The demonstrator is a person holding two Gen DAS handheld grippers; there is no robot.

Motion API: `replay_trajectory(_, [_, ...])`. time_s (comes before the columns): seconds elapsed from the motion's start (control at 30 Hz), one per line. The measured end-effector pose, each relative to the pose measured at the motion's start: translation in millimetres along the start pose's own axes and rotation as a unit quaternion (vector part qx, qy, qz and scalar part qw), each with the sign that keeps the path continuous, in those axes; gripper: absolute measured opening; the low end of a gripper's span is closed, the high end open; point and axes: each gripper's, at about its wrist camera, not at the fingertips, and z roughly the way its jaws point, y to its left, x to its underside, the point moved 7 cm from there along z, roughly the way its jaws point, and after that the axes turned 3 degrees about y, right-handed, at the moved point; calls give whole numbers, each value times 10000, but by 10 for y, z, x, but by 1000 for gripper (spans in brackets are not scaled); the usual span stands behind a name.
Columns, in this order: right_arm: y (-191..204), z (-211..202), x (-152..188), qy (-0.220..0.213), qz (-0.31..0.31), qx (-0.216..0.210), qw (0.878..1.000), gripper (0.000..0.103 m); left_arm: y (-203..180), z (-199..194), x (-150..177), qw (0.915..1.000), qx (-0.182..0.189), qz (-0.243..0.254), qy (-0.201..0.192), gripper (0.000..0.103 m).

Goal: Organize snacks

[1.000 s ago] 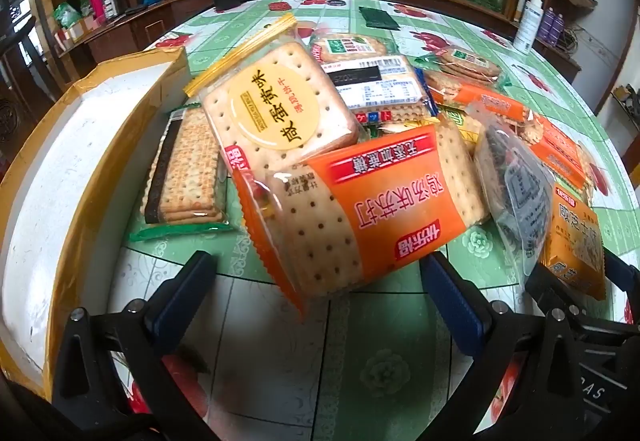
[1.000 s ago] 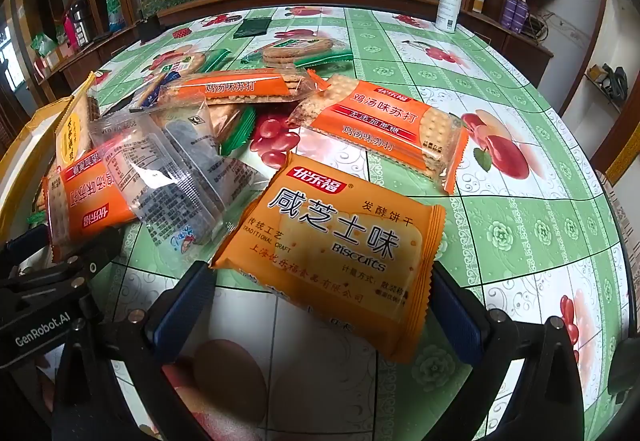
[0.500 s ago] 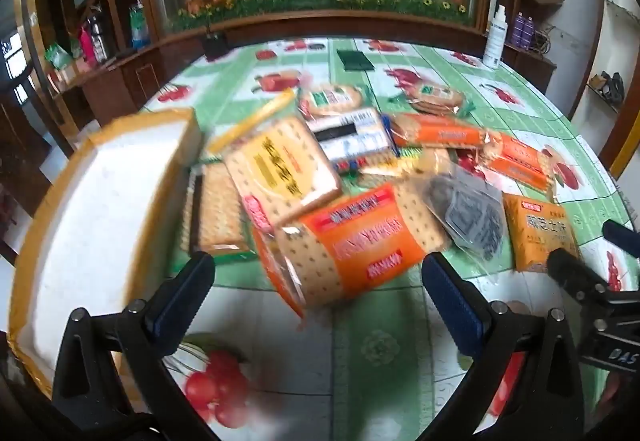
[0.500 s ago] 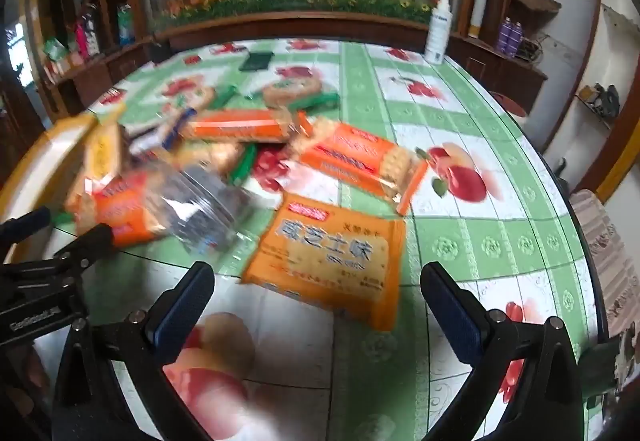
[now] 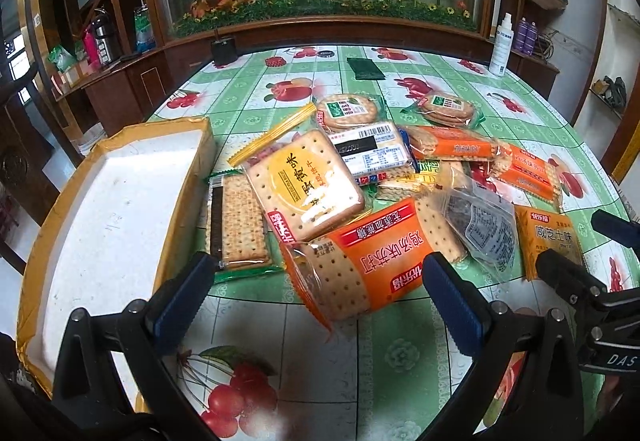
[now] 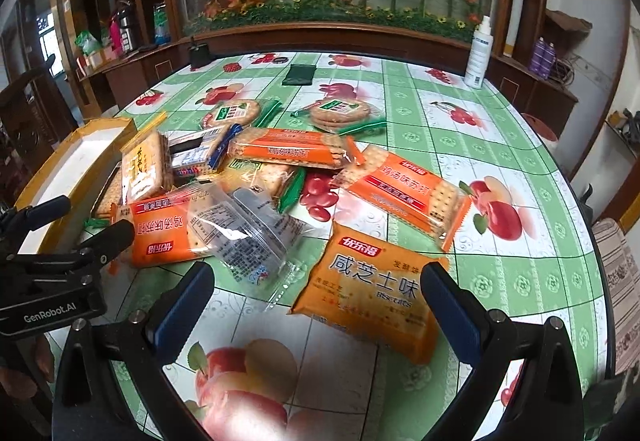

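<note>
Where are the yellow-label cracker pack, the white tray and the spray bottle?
yellow-label cracker pack [image 5: 306, 185]: left wrist view, on its round yellow label.
white tray [image 5: 116, 209]: left wrist view, on its bare white floor.
spray bottle [image 6: 478, 55]: right wrist view, on the bottle's body.

Bright daylight, sharp, fisheye-warped edges

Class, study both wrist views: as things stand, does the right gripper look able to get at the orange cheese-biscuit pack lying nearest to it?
Probably yes. The right gripper is open, and the orange cheese-biscuit pack lies flat on the table between its fingers, with nothing on top. Only the clear wrapper lies close on its left.
</note>
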Motion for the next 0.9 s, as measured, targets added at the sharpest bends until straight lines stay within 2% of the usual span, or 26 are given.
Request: replay_trajectory(0.9, [-10, 12, -14, 14, 23, -76, 10000, 102, -25, 54, -6, 10000, 42, 2, 53, 103])
